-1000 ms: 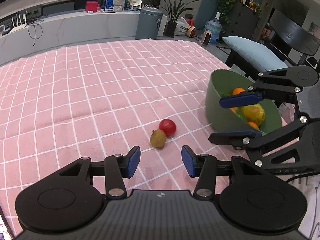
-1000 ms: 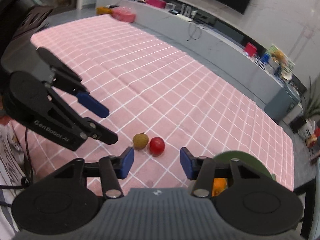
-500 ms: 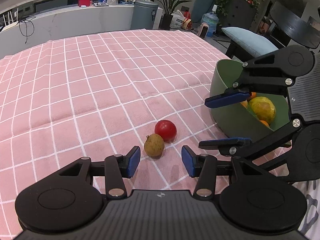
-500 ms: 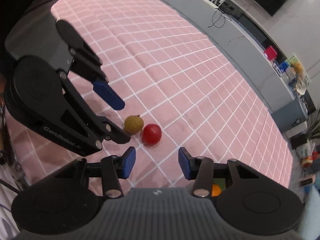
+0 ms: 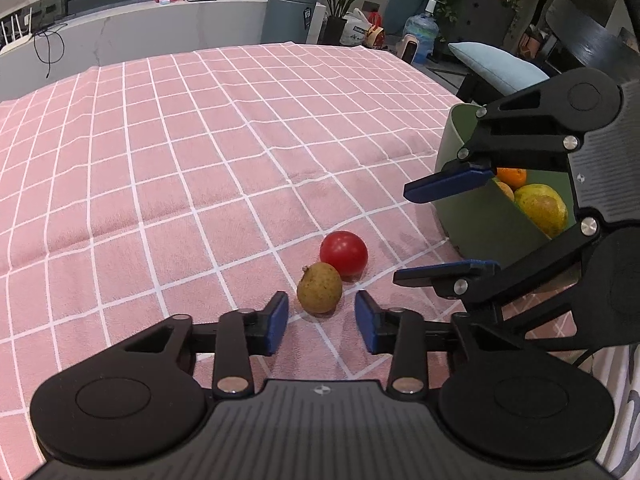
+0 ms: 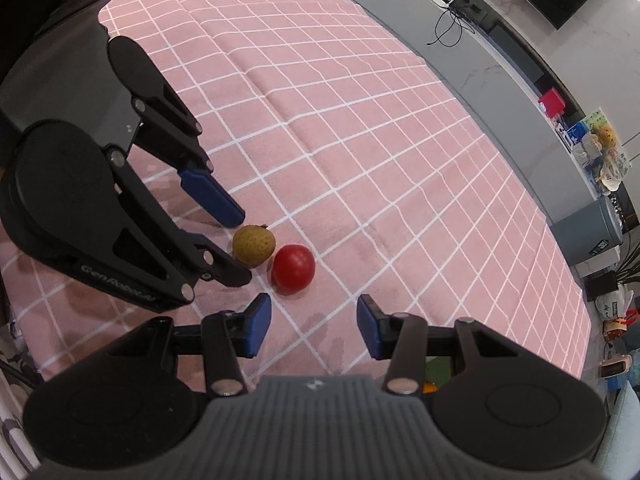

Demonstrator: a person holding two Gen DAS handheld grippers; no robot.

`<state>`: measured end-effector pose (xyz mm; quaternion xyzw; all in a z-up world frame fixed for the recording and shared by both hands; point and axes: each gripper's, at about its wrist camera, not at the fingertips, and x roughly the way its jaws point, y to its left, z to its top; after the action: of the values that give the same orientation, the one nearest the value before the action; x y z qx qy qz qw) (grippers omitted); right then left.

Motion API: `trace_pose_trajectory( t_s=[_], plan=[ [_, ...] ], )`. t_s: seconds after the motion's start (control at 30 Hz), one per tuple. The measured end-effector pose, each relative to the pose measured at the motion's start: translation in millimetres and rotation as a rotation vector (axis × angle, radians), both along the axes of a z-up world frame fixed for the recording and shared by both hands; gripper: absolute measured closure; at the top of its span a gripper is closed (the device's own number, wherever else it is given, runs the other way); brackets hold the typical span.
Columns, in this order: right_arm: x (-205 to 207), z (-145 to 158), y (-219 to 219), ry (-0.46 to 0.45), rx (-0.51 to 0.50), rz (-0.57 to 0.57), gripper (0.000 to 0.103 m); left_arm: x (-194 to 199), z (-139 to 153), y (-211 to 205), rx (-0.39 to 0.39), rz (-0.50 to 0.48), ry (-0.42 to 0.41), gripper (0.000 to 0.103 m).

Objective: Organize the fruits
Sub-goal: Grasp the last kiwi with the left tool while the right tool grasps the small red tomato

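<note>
Counter under pink checked cloth (image 5: 160,168); green bowl (image 5: 452,208) of fruit at its right edge. Brown fruit (image 5: 319,287) touching red fruit (image 5: 343,254), near front edge. Left hand-held gripper (image 5: 320,318), lowered since a second ago: jaws closing around brown fruit, not yet touching. Right hand-held gripper (image 6: 313,324): open, empty, near red fruit. Pickup imminent.

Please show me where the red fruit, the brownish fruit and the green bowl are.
red fruit (image 5: 343,254), left wrist view, its middle.
brownish fruit (image 5: 319,287), left wrist view, its middle.
green bowl (image 5: 486,224), left wrist view, outer wall.

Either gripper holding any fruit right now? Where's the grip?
Nothing held. Left gripper is closing around the brownish-yellow round fruit, pads not touching; right gripper is empty.
</note>
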<state>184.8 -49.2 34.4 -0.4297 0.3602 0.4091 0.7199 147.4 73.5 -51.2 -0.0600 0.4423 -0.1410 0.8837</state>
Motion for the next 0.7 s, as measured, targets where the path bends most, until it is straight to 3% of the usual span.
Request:
trace_pose_trajectory(
  t_s=[0.07,0.47,0.57,0.7],
  plan=[
    [1.5,-0.8,1.2,0.008,0.0,0.003,0.06,0.4,-0.3,0.3,0.001,0.0,0.0,0.068],
    [5.6,-5.9,3.7,0.043,-0.025,0.019,0.06,8.7,-1.2,-2.4,-0.008,-0.011,-0.021,0.068],
    [6.0,-7.0,4.8,0.049,-0.028,0.018,0.06,10.1,-0.5,-2.0,-0.009,-0.01,-0.016,0.075],
    [7.2,-6.3,7.7,0.055,-0.019,0.017,0.062,8.5,6.5,3.8,-0.004,0.027,-0.026,0.075]
  ],
)
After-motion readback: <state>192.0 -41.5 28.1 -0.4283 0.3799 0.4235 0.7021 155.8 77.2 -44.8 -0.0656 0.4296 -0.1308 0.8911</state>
